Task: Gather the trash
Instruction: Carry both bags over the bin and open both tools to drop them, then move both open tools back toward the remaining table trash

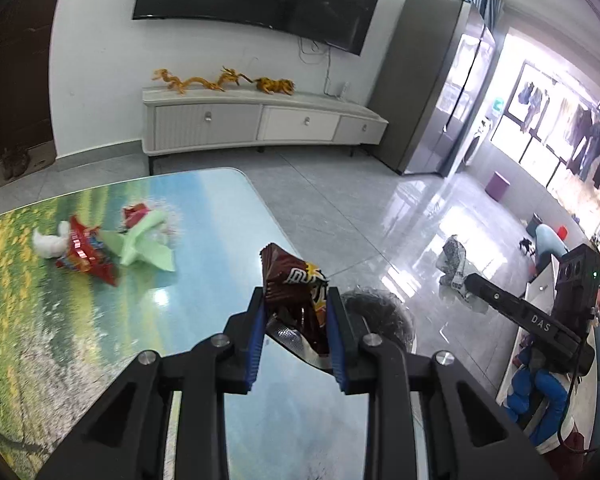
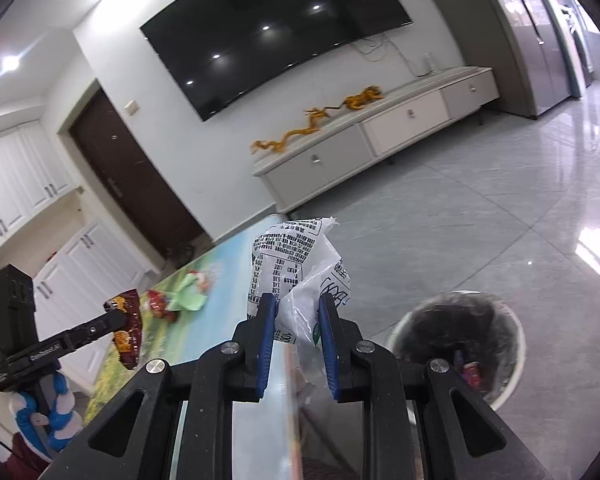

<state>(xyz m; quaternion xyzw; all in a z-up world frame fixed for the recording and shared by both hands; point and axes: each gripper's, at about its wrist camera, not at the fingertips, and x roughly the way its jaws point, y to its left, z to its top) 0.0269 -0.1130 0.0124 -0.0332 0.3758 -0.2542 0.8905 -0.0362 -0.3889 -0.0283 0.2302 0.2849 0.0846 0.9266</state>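
My left gripper (image 1: 296,300) is shut on a dark red snack wrapper (image 1: 292,280), held above the table's right edge; it also shows in the right wrist view (image 2: 128,328). My right gripper (image 2: 298,304) is shut on a white printed plastic wrapper (image 2: 296,264), held above the table edge, left of the round trash bin (image 2: 456,340). The bin (image 1: 380,312) has a black liner and some trash inside. On the table (image 1: 204,208) lie a red wrapper (image 1: 86,256), a green napkin (image 1: 144,240), a white tissue (image 1: 52,244) and a small red wrapper (image 1: 134,214).
The bin stands on the glossy grey tile floor (image 2: 480,208) beside the table's right edge. A white TV cabinet (image 1: 260,120) with yellow dragon figures (image 1: 220,80) lines the far wall under a TV. The right gripper body (image 1: 540,320) shows at right.
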